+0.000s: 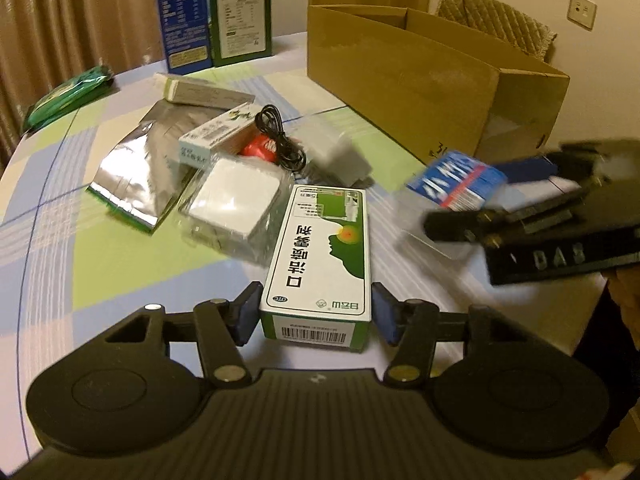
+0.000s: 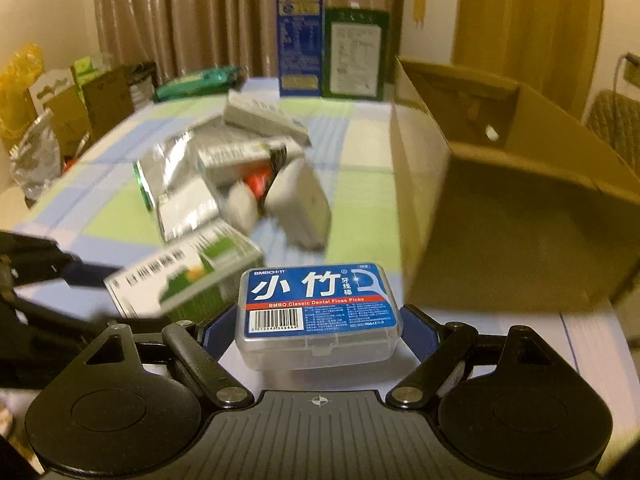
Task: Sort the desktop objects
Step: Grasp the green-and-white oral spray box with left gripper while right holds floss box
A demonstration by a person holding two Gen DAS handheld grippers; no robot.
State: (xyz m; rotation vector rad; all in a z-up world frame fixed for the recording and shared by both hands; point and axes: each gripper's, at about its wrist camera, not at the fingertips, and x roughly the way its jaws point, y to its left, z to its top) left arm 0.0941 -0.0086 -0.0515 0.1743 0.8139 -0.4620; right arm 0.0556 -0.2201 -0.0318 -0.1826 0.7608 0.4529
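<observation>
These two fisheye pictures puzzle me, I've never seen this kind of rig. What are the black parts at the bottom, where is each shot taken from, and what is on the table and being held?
No robot here: a person carries a two-finger gripper in each hand, with a camera on each looking along its fingers. The black parts are each gripper's own body.

The left wrist view shows the left gripper with a green-and-white medicine box between its pads, which sit at its sides. The right wrist view shows the right gripper around a clear box of dental floss picks.

On the checked tablecloth lie a foil pouch, small cartons, a black cable and a large open cardboard box.
</observation>
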